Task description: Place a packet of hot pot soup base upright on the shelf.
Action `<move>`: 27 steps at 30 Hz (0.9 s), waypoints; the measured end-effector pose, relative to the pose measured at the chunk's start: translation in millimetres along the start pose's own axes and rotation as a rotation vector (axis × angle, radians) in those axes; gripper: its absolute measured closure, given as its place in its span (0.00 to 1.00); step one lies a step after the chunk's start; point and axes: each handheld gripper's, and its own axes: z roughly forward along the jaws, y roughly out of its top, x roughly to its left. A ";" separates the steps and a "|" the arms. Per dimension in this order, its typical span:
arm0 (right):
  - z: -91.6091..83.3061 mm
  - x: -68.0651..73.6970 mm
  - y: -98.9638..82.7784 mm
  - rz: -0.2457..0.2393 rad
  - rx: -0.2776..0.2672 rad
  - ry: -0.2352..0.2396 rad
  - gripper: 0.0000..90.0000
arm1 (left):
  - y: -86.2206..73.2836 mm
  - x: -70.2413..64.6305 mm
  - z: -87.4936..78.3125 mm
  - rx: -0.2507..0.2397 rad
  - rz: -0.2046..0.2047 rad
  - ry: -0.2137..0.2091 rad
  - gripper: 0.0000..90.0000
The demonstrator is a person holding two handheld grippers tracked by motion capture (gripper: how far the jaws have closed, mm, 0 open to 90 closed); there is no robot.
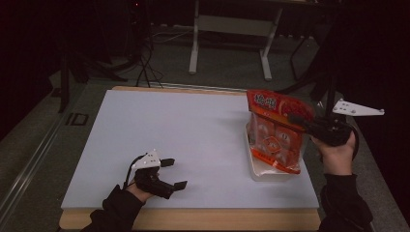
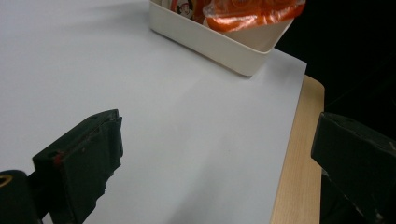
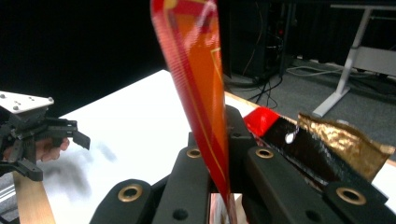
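Observation:
An orange snack bag (image 1: pixel 276 135) stands upright in a shallow white tray (image 1: pixel 255 170) at the right of the table. My right gripper (image 1: pixel 300 121) is shut on the bag's upper right edge. In the right gripper view the bag's thin edge (image 3: pixel 198 88) rises from between the closed jaws of that gripper (image 3: pixel 219 144). My left gripper (image 1: pixel 175 173) sits low over the white sheet at the front left, open and with nothing between its jaws. The left gripper view has this gripper (image 2: pixel 219 154) spread wide, with the tray (image 2: pixel 210 44) and the bag's bottom (image 2: pixel 247 14) beyond.
A white sheet (image 1: pixel 183 135) covers the wooden table, whose bare edge (image 1: pixel 193 220) shows at the front. A shiny red, black and gold fold (image 3: pixel 322 140) lies just right of the right jaws. Desk legs (image 1: pixel 194 48) and cables (image 1: pixel 145 67) stand on the floor behind.

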 end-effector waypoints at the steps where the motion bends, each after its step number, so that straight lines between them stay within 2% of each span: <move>1: 0.3 -0.9 -2.3 0.004 0.000 0.000 1.00 | -0.4 0.6 0.2 0.000 -0.001 -0.001 0.03; 5: -0.3 -4.4 -8.8 0.034 -0.023 0.008 1.00 | -1.8 1.9 1.4 0.000 -0.011 0.000 0.03; 17: 8.0 -10.9 -35.5 0.092 0.008 0.014 1.00 | -4.7 5.8 3.9 0.003 -0.029 0.005 0.03; 20: 11.5 -13.6 -44.5 0.113 0.022 0.018 1.00 | -5.6 6.4 4.6 0.006 -0.034 0.003 0.03; 22: 11.2 -16.8 -50.7 0.140 0.012 0.023 1.00 | -5.8 6.9 4.7 0.010 -0.032 0.006 0.03; 25: 8.0 -21.3 -58.7 0.162 -0.001 0.014 1.00 | -6.0 7.2 4.8 0.010 -0.037 0.005 0.03; 27: 4.9 -24.0 -63.1 0.155 0.003 -0.019 1.00 | -6.3 7.5 4.8 0.012 -0.037 0.005 0.03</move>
